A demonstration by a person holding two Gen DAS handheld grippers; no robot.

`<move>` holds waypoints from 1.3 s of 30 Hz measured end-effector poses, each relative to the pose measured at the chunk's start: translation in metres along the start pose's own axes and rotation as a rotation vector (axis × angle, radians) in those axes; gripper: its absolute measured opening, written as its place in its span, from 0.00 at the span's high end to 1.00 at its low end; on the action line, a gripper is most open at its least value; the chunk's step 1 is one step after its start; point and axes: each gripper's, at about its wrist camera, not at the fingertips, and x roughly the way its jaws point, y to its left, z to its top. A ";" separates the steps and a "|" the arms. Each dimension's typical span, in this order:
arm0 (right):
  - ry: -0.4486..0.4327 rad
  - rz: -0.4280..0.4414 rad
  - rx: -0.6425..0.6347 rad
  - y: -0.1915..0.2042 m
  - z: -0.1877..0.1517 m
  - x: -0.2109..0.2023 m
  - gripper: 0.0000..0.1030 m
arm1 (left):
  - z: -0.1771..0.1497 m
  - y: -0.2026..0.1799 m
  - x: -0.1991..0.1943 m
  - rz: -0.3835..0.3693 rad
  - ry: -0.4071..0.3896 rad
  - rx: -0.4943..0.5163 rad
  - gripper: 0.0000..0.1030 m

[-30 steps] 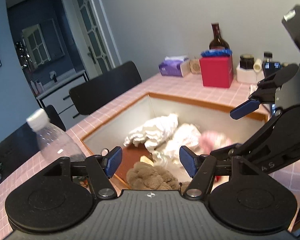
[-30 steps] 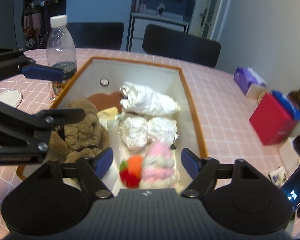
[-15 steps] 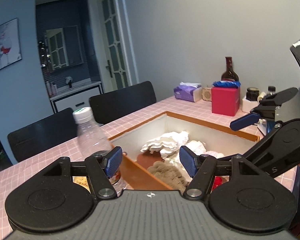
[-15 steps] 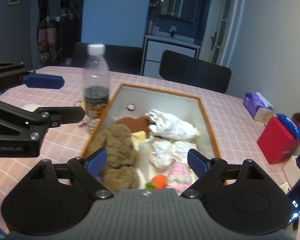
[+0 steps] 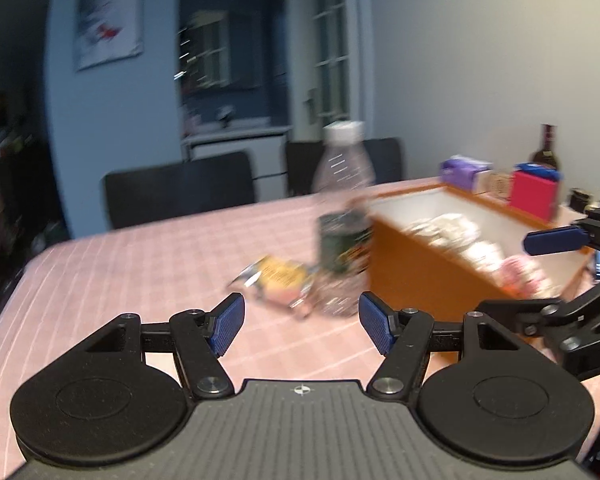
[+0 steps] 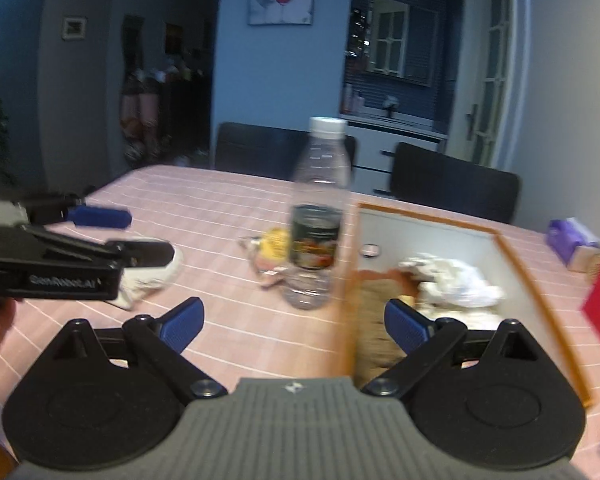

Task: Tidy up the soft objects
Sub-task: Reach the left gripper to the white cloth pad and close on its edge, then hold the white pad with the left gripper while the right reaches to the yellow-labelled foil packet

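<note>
An orange-rimmed box (image 6: 504, 248) (image 5: 412, 268) on the pink checked table holds soft things: a white cloth (image 6: 452, 276), a brown plush (image 6: 376, 312), pale and pink bundles (image 5: 516, 272). A flat white soft piece (image 6: 152, 280) lies on the table left of the box, partly behind the left gripper's finger. My left gripper (image 5: 298, 326) is open and empty, over bare table near a clear water bottle (image 5: 342, 216). My right gripper (image 6: 294, 324) has its jaws opening, nothing between them, the bottle (image 6: 318, 216) ahead.
A yellow snack packet (image 5: 276, 276) (image 6: 274, 242) lies beside the bottle. A red box (image 5: 534, 194), a purple tissue pack (image 5: 462, 170) and a dark bottle (image 5: 546, 152) stand at the far right. Black chairs (image 6: 452, 186) line the far table edge.
Both grippers have pulled back from over the box and swung left, so bottle and open table now lie ahead. The right jaws have spread wider. The views are motion-blurred.
</note>
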 end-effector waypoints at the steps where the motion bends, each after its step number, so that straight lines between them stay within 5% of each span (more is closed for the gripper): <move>1: 0.000 0.010 0.003 0.006 -0.002 0.006 0.08 | -0.006 0.008 -0.001 0.020 0.010 -0.019 0.25; 14: 0.069 0.030 -0.051 0.064 -0.016 0.082 0.07 | -0.064 0.093 -0.001 0.197 0.189 -0.143 0.14; 18: 0.083 0.035 -0.060 0.069 -0.014 0.101 0.07 | -0.065 0.106 0.010 0.196 0.205 -0.178 0.11; 25: 0.127 0.001 -0.021 0.059 -0.015 0.140 0.16 | -0.067 0.093 0.053 0.178 0.296 -0.083 0.11; 34: 0.134 -0.071 0.020 0.053 -0.011 0.190 0.49 | -0.075 0.103 0.075 0.182 0.361 -0.091 0.55; 39: 0.140 -0.115 0.009 0.055 -0.008 0.215 0.54 | -0.066 0.100 0.090 0.174 0.363 -0.061 0.70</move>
